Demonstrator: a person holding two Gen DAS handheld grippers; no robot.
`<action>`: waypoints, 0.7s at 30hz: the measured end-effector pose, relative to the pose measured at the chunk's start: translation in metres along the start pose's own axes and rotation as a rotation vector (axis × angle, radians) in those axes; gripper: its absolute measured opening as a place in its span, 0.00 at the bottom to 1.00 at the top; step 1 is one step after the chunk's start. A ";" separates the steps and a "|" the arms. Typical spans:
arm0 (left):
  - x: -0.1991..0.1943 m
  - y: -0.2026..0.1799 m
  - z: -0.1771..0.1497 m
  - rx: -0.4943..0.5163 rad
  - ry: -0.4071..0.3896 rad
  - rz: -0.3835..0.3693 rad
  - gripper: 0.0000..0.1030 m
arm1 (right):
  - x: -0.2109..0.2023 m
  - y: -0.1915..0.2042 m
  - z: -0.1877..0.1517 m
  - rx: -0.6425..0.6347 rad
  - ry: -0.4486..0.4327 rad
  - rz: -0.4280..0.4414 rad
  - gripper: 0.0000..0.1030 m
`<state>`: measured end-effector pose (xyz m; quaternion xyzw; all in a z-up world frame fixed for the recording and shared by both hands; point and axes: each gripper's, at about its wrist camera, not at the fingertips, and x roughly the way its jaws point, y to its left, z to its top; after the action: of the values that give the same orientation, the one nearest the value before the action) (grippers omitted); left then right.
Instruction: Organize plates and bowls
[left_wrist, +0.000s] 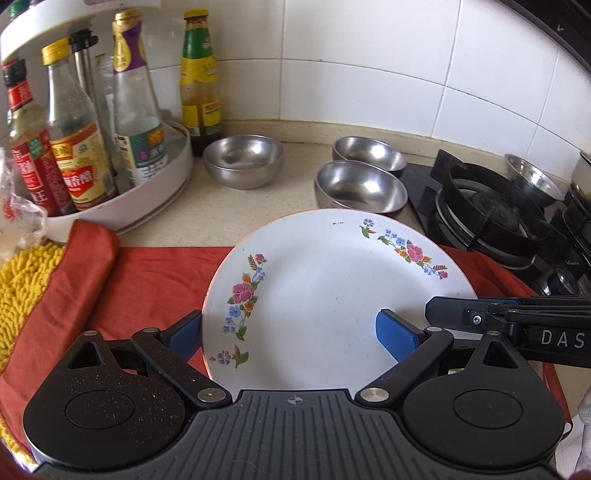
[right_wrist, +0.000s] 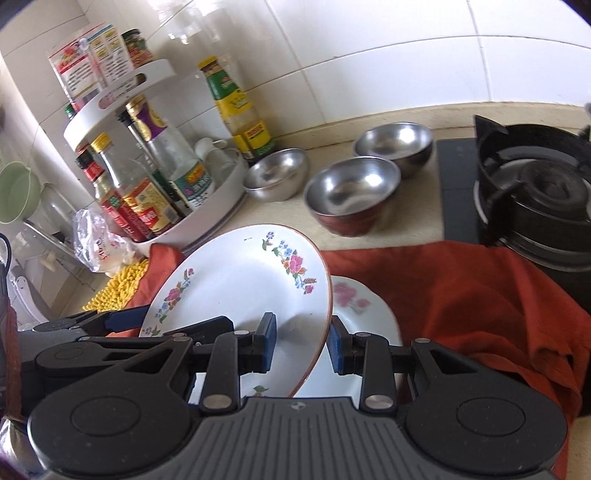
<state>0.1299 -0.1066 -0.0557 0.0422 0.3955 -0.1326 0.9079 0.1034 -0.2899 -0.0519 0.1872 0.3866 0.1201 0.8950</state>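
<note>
Glazed white ceramic with a thin reddish rim and sprays of pink, blue and orange flowers: that is the floral plate (right_wrist: 240, 291) you have lifted, round and shallow. In your right wrist view it stands tilted, its face turned up and to the left, its lower right edge dipping between the fingers of your right gripper (right_wrist: 302, 343). Those blue-padded fingers (right_wrist: 268, 341) sit either side of the rim with a gap showing, so they are spread and not pinching it. Beneath it a second plate (right_wrist: 364, 314), white with a pink rose, lies flat on the rumpled orange-red cloth (right_wrist: 480, 302).

Your left gripper (left_wrist: 291, 336) comes in level from the near side. One blue pad (left_wrist: 397, 339) lies across the plate's face, the other pad (left_wrist: 184, 338) sits behind its left rim; I cannot tell whether they actually squeeze the plate.

On the beige counter (left_wrist: 229, 206) behind stand three round, smooth stainless steel bowls (left_wrist: 243, 160), (left_wrist: 360, 186), (left_wrist: 369, 153), all mouth up. A white tiered turntable rack (left_wrist: 147, 199) of sauce bottles stands at left, a black gas burner (left_wrist: 484, 210) at right, and a nubbly yellow chenille mat (left_wrist: 22, 291) lies at the cloth's left edge.
</note>
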 end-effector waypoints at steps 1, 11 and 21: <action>0.002 -0.003 -0.001 0.002 0.004 -0.005 0.96 | -0.001 -0.003 -0.001 0.004 0.001 -0.006 0.30; 0.016 -0.021 -0.011 0.019 0.043 -0.032 0.95 | -0.004 -0.023 -0.014 0.030 0.021 -0.042 0.30; 0.028 -0.027 -0.018 0.020 0.077 -0.043 0.95 | -0.001 -0.032 -0.021 0.032 0.032 -0.069 0.30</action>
<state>0.1283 -0.1352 -0.0881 0.0479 0.4297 -0.1545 0.8884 0.0900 -0.3143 -0.0781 0.1861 0.4092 0.0861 0.8891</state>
